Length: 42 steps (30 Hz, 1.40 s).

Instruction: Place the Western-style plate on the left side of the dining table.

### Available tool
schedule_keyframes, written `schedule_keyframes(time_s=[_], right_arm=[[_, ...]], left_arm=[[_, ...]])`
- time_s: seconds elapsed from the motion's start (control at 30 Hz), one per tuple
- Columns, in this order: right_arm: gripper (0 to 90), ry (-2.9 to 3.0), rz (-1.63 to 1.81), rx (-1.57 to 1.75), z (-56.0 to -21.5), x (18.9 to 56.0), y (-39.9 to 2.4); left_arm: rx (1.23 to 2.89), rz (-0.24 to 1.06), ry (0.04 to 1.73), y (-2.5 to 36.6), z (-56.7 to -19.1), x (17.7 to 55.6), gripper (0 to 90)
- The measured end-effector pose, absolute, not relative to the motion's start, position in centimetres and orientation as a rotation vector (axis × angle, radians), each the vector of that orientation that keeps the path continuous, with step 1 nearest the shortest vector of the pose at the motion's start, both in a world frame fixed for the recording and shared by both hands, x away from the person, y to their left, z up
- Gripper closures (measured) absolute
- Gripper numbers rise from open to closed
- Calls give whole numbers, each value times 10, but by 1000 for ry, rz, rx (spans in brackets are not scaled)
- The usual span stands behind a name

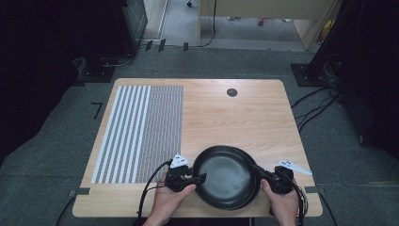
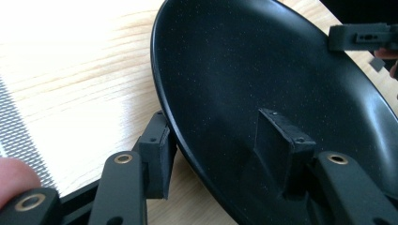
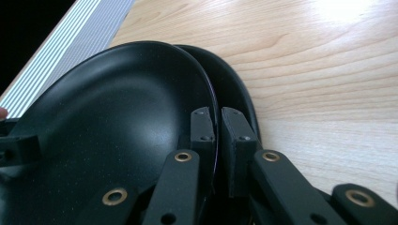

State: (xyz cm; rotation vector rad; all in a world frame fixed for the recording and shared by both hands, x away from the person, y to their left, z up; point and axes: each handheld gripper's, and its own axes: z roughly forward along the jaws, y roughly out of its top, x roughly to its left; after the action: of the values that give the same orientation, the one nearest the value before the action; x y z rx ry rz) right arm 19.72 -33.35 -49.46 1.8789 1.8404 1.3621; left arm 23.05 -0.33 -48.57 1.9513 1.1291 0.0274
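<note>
Near our edge of the wooden surface, beside the striped mat, two black plates sit stacked, and we are working the upper plate off the lower plate, whose rim peeks out on the right. Our right gripper has its jaws drawn narrow and clamped on the upper plate's rim alone, the lower rim lying just outside them. Our left gripper straddles the opposite rim, one jaw inside the bowl and one beneath; the jaws stand half wide, and the outer pad does not appear to press yet. The risk, as we judge it, is lifting before the left side bites: the smooth plate could pivot on the right grip, slide out, and drop onto the lower plate.
</note>
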Motion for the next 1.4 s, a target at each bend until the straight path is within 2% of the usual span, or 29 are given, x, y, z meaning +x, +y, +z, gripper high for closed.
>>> schedule_keyframes(time_s=[0.17, 0.27, 0.57, 0.9, 1.4], right_arm=[[849, 1862, 1406, 1893, -496, 199, -332], [848, 1856, 1437, 1910, -498, 200, -334], [818, 1838, 1478, 1977, -506, 205, -332], [799, 1750, 1568, 2024, -516, 207, -328], [847, 1627, 1704, 2164, -514, 203, -334]], left_arm=[[1936, 28, 1138, 5, -481, 231, 533], [1939, 33, 1142, 7, -482, 231, 599], [1919, -58, 1135, 16, -485, 236, 655], [1905, -67, 1132, 18, -486, 235, 665], [1851, -124, 1169, 23, -484, 236, 712]])
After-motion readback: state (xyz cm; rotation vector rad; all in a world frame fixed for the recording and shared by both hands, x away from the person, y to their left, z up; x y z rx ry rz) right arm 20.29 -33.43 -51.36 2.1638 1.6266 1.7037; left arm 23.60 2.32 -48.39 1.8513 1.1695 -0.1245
